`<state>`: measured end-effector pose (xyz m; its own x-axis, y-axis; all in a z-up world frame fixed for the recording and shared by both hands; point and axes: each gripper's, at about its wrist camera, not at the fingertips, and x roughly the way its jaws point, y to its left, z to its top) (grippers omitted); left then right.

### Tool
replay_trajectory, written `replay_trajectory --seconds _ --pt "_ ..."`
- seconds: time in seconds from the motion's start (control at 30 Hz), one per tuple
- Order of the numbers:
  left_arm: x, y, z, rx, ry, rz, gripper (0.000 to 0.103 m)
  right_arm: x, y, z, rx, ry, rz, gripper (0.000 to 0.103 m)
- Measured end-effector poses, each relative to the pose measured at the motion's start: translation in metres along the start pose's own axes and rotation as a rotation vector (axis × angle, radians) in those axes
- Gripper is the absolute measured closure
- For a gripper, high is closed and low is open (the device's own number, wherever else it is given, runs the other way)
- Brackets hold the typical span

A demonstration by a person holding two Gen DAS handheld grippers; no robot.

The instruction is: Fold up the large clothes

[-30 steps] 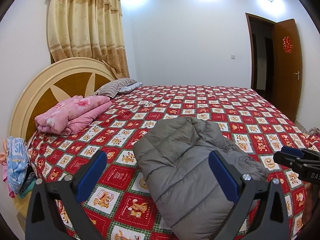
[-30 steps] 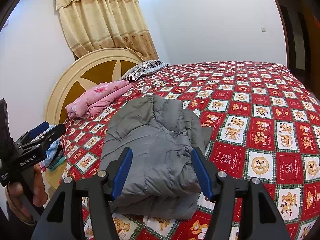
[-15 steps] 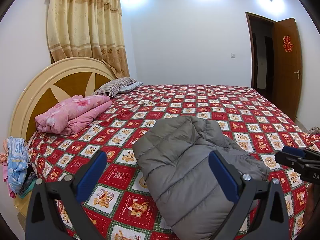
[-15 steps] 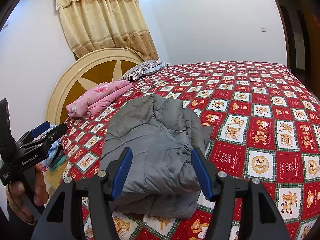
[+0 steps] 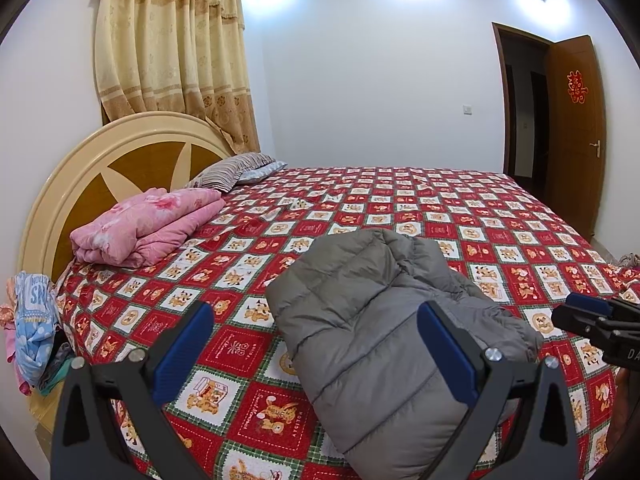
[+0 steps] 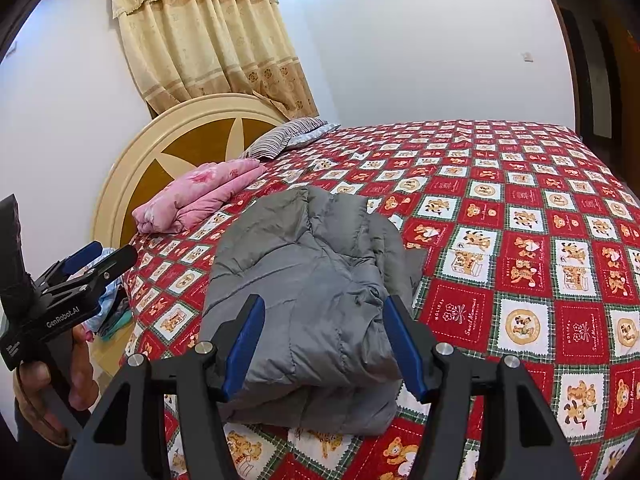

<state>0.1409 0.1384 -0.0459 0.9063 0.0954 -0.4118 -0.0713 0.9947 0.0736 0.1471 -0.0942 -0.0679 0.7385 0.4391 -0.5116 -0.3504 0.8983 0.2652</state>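
A grey padded jacket (image 5: 384, 320) lies folded into a compact bundle on the red patterned bedspread (image 5: 500, 224), near the bed's front edge; it also shows in the right wrist view (image 6: 316, 300). My left gripper (image 5: 314, 344) is open and empty, held above the bed's front edge with the jacket partly between its blue pads (image 5: 182, 352). My right gripper (image 6: 324, 344) is open and empty, hovering just above the jacket's near end. Each gripper shows at the edge of the other's view, the right one (image 5: 592, 320) and the left one (image 6: 96, 260).
A folded pink quilt (image 5: 148, 224) lies by the round headboard (image 5: 124, 164), with a striped pillow (image 5: 236, 166) behind it. Loose clothes (image 5: 34, 324) hang at the bed's left corner. An open brown door (image 5: 574, 136) stands far right.
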Motion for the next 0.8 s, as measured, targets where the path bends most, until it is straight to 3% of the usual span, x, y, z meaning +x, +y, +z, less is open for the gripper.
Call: replay_trajectory --seconds 0.8 --pt "0.0085 0.0053 -0.0015 -0.017 0.054 -0.026 0.0 -0.0005 0.0002 0.0016 -0.002 0.0 0.0 0.041"
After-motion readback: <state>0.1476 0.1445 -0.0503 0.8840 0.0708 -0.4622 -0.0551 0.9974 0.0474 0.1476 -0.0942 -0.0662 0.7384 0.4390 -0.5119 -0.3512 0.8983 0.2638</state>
